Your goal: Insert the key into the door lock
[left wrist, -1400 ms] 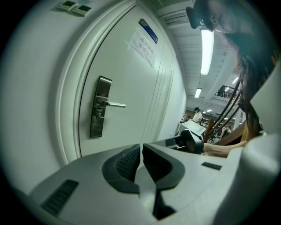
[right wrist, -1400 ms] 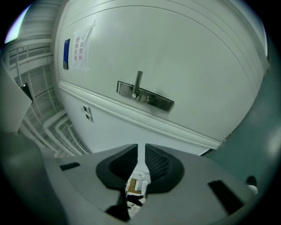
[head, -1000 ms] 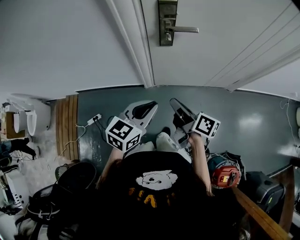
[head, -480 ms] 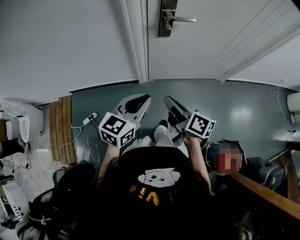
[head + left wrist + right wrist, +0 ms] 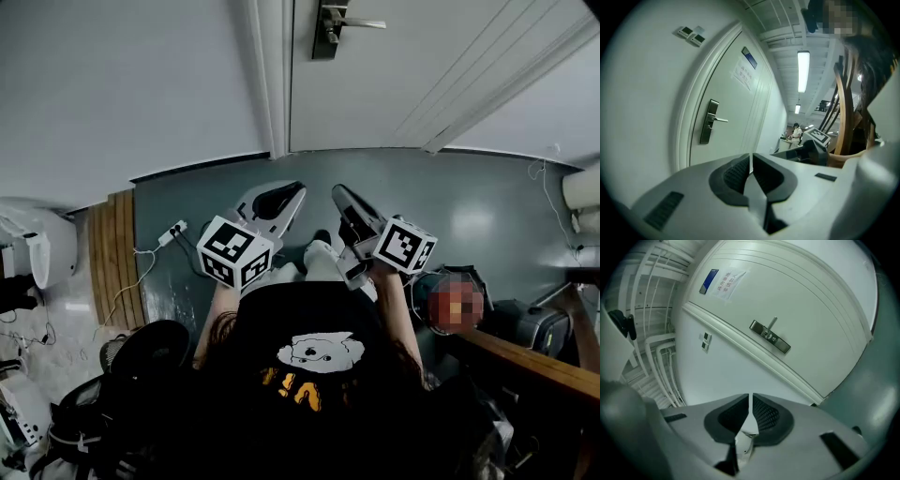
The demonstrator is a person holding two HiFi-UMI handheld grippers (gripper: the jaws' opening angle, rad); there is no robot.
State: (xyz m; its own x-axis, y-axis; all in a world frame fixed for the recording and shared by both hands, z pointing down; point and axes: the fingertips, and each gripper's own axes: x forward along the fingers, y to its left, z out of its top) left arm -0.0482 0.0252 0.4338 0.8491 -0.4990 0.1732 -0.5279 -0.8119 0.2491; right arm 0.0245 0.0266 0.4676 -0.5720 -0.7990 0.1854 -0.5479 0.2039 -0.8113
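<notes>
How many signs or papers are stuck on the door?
2: a blue sign high on the door, above the handle, and a white paper right beside it. No others show.

**An office or lab workspace, seen at an inner door**

A plain white door (image 5: 394, 75) carries a metal lock plate (image 5: 707, 122) with a lever handle and a printed notice (image 5: 743, 75) under a blue label. Small control panels (image 5: 691, 35) sit on the wall beside the frame. Overhead run strip lights (image 5: 803, 70) and exposed white pipes (image 5: 651, 350). The floor (image 5: 487, 197) is smooth grey-blue, with a power strip (image 5: 172, 231) and cable lying on it. Far down the room a person (image 5: 795, 131) stands at a desk.
</notes>
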